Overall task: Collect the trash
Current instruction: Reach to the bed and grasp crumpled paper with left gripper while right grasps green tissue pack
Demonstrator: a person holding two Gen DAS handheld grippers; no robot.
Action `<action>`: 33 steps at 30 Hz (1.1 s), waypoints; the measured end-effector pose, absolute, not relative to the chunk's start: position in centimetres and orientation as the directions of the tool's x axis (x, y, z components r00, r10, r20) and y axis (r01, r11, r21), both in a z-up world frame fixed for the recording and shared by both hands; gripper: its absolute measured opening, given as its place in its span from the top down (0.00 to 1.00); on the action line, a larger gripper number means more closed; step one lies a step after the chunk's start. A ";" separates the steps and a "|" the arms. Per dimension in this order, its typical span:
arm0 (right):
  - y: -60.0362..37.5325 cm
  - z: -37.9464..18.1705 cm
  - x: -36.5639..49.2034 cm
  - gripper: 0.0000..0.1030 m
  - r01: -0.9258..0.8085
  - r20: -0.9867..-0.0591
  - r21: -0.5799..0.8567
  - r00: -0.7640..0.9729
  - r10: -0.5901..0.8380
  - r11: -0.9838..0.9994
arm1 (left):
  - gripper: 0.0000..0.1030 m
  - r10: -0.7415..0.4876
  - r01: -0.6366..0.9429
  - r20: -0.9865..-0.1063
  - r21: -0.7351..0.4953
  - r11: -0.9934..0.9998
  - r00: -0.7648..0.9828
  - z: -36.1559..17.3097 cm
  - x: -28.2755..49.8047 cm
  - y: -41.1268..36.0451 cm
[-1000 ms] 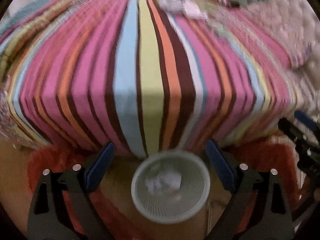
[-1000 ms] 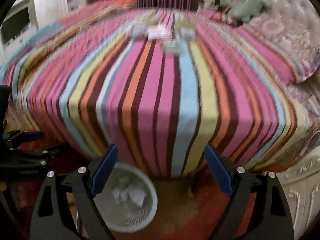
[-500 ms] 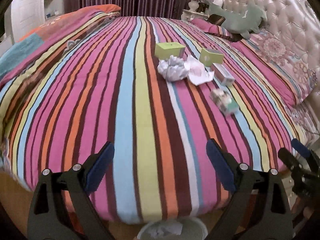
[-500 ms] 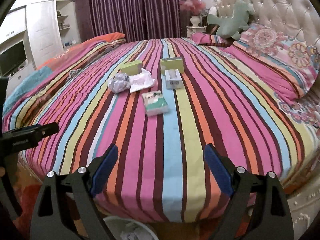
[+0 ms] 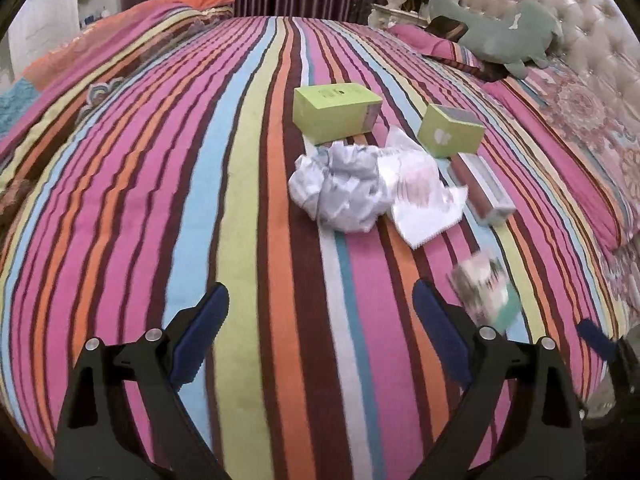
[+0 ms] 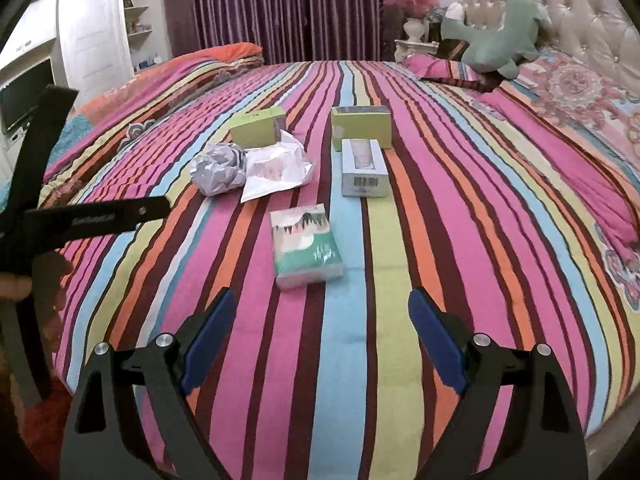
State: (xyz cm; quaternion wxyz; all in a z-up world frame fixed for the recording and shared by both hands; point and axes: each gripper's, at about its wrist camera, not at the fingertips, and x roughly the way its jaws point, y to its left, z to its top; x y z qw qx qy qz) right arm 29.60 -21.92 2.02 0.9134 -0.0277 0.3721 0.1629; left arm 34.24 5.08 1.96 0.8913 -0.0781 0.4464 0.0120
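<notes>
Both grippers [image 5: 320, 334] [image 6: 322, 336] gape empty; barcoded carton [image 6: 364, 168] lies lengthwise along the bedspread's [image 6: 440, 240] stripes.

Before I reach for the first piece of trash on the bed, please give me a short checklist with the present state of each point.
1. Left tool open and holding nothing: ok.
2. Right tool open and holding nothing: ok.
3. Crumpled paper ball in plain view ahead of the left tool: ok.
4. Tissue pack free of other items, nearest the right tool: ok.
5. Torn white wrapper separate from the paper ball: not ok, they touch.
6. Bin within reach: cannot tell, not in view.
</notes>
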 end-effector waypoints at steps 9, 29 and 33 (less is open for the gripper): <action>-20.9 0.5 32.9 0.19 -0.346 -0.713 0.070 0.639 0.290 0.936 | 0.12 -0.062 -0.119 -0.807 -0.163 0.979 0.588 0.7 39.2 5.2; -18.7 -1.5 36.7 0.19 -0.387 -0.739 0.027 0.613 0.279 0.922 | 0.12 -0.048 -0.146 -0.830 -0.155 0.977 0.555 -1.6 45.6 4.9; -18.7 -1.9 37.3 0.20 -0.359 -0.755 0.055 0.596 0.274 0.932 | 0.29 -0.045 -0.114 -0.827 -0.131 0.985 0.561 -1.8 45.7 4.7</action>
